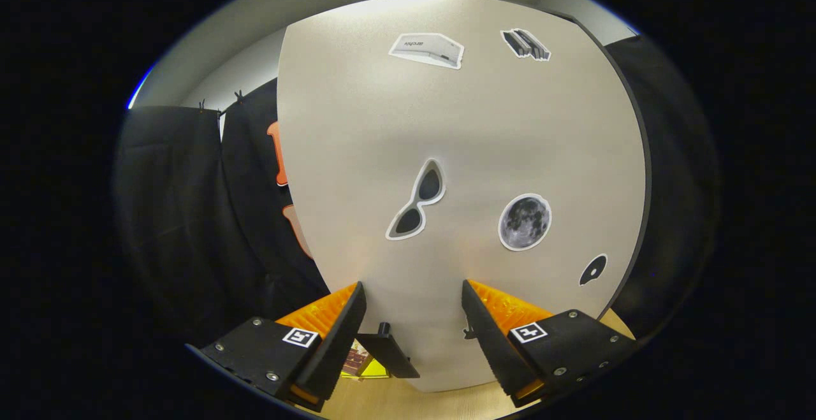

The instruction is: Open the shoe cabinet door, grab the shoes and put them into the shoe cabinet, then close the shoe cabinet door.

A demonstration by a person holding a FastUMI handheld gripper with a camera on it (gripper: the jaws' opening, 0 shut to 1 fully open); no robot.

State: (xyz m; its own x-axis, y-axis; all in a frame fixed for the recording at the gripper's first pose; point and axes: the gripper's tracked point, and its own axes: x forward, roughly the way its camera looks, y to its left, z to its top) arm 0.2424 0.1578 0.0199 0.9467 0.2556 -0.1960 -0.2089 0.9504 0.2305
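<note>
The white shoe cabinet door [459,127] stands close in front of me, with several stickers on it. Its small black handle [387,351] juts out low on the door, between my fingers and nearer the left one. My gripper [412,285] is open, its fingertips near the door face and pressing on nothing. A dark edge [641,171] runs down the door's right side. Whether the door is shut or ajar I cannot tell.
Black booth cloth [185,216] hangs to the left of the door and also to its right. A light wooden surface [408,404] shows below the door. Something yellow and brick-red [361,362] peeks out beside the left finger, under the handle.
</note>
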